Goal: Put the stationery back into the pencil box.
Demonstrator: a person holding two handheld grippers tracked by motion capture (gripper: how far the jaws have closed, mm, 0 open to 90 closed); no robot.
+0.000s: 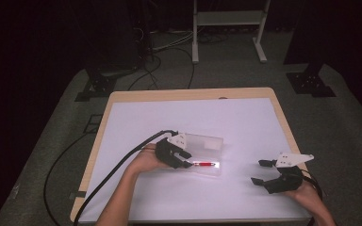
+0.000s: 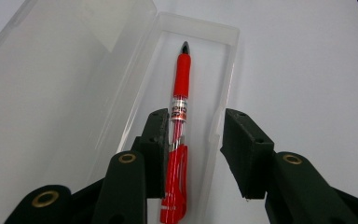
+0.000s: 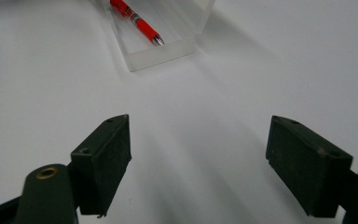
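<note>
A red pen (image 1: 205, 164) lies in the tray of a clear plastic case (image 1: 215, 171), its lid (image 1: 206, 140) folded back flat on the table. My left gripper (image 1: 186, 160) is at the tray's left end. In the left gripper view the pen (image 2: 182, 93) runs lengthwise between the jaws of this gripper (image 2: 196, 121); the left pad is right beside it and the right pad stands clear, so the gripper is open. My right gripper (image 1: 259, 172) rests open to the right of the case, with nothing between its fingers (image 3: 198, 135). The pen's tip end (image 3: 137, 21) shows ahead of it.
A white mat (image 1: 193, 113) covers the wooden table (image 1: 193, 93). The left gripper's black cable (image 1: 122, 165) trails off the table's left front. Beyond the table stand a white frame's legs (image 1: 195, 52) and dark stands on a grey floor.
</note>
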